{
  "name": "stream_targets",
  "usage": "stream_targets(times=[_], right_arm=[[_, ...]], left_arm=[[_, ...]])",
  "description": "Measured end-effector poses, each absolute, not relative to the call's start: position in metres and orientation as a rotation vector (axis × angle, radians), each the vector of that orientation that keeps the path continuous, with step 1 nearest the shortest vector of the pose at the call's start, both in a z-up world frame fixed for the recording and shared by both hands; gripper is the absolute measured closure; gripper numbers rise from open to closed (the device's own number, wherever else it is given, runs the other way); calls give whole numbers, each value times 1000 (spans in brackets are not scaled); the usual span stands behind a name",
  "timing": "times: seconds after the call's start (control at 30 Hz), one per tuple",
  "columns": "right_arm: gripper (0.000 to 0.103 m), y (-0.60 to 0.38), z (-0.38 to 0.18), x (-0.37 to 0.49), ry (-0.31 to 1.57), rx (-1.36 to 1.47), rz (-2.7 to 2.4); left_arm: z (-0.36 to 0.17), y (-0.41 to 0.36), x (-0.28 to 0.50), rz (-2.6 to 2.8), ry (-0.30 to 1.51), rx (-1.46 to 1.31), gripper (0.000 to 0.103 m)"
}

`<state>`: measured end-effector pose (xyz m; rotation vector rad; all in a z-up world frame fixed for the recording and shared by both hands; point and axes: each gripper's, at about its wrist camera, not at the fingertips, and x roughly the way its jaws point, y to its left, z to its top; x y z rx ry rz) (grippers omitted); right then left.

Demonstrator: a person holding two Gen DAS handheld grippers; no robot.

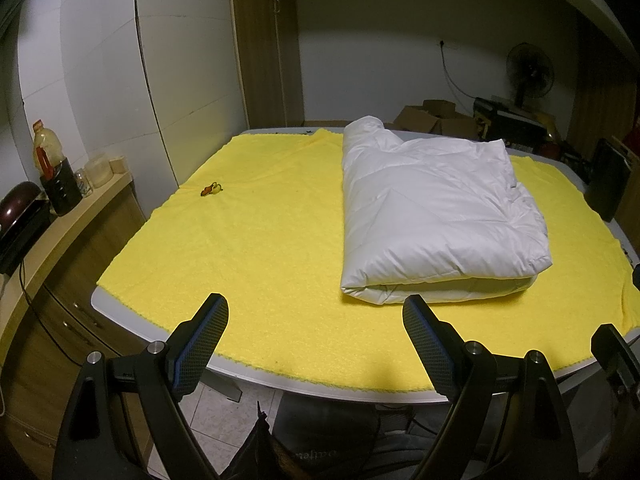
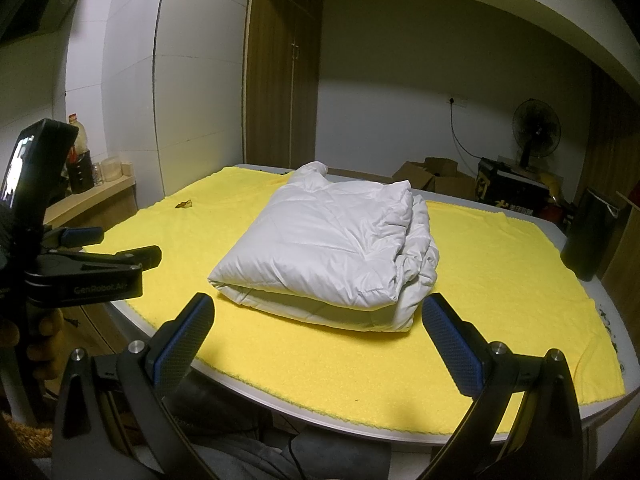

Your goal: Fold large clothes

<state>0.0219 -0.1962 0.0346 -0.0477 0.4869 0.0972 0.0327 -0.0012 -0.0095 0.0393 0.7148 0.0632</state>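
Observation:
A white padded garment [image 1: 432, 212] lies folded into a thick rectangle on the yellow cloth [image 1: 260, 240] that covers the table. It also shows in the right wrist view [image 2: 332, 248], with loose layers bunched at its right side. My left gripper [image 1: 316, 320] is open and empty, above the table's near edge, left of the garment's near end. My right gripper [image 2: 318, 322] is open and empty, just in front of the garment's near edge. The left gripper's body [image 2: 80, 264] shows at the left of the right wrist view.
A small brown and yellow item [image 1: 211, 189] lies on the cloth at the far left. A wooden counter [image 1: 60, 220] with bottles and jars stands left of the table. A dark bin [image 2: 588, 236], cardboard boxes [image 2: 436, 178] and a fan [image 2: 536, 132] stand behind and right.

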Motion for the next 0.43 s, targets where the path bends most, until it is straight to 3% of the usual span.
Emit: stream_targets(times=[0.43], right_arm=[[0, -200, 34, 21, 490, -46, 97]], left_arm=[[-6, -4, 30, 35, 701, 48, 14]])
